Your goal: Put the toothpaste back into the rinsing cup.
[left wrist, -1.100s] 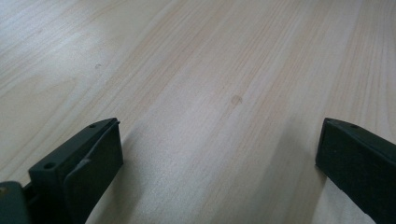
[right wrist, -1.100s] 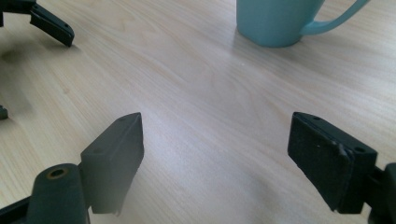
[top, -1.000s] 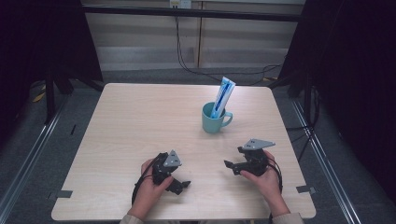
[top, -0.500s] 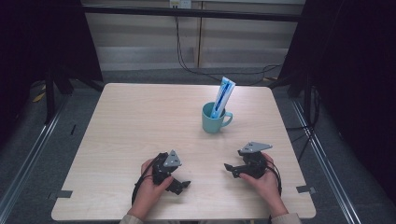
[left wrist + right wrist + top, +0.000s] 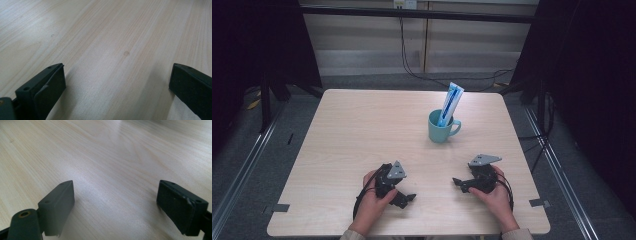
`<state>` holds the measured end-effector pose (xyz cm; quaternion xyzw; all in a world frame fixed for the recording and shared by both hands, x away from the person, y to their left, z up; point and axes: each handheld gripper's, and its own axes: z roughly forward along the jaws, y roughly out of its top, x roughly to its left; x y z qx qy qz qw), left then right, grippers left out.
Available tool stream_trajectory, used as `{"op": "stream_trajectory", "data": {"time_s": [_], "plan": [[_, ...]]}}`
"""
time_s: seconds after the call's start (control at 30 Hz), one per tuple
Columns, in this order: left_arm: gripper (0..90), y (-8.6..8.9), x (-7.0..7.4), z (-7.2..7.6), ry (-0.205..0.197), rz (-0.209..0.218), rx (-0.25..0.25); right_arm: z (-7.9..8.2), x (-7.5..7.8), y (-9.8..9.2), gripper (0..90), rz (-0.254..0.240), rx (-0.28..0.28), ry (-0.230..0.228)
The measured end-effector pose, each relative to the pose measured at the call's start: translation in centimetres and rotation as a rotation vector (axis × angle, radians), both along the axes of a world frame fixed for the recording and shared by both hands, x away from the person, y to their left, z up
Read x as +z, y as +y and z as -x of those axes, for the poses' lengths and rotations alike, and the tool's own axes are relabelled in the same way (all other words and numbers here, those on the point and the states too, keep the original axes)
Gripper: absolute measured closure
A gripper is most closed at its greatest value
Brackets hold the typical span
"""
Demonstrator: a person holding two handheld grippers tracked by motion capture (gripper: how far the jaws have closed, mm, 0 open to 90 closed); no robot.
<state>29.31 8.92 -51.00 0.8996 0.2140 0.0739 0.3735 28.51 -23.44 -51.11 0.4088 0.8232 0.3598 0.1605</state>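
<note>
Toothpaste tube point(image 5: 450, 104) upright in mug point(image 5: 440, 131)

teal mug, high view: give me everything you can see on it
The teal mug stands upright on the pale wooden table, right of centre and toward the far side. It looks glazed, like ceramic, in one plain colour. Its loop handle points right. A blue and white tube stands in it, leaning right, its top well above the rim. Both grippers rest near the table's near edge, apart from the mug; nothing else touches it.
</note>
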Motion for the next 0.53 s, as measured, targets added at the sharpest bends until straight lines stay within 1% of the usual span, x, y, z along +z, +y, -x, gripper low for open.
{"op": "stream_trajectory", "data": {"time_s": [0.13,0.53], "plan": [[0.1,0.00,0.00,0.00,0.000,0.000,0.000,0.01,0.00,0.04,12.6,0.001,-0.002,0.008],[0.1,0.00,0.00,0.01,0.000,0.000,0.000,-0.04,-0.03,0.06,12.0,0.006,0.003,0.004]]}}
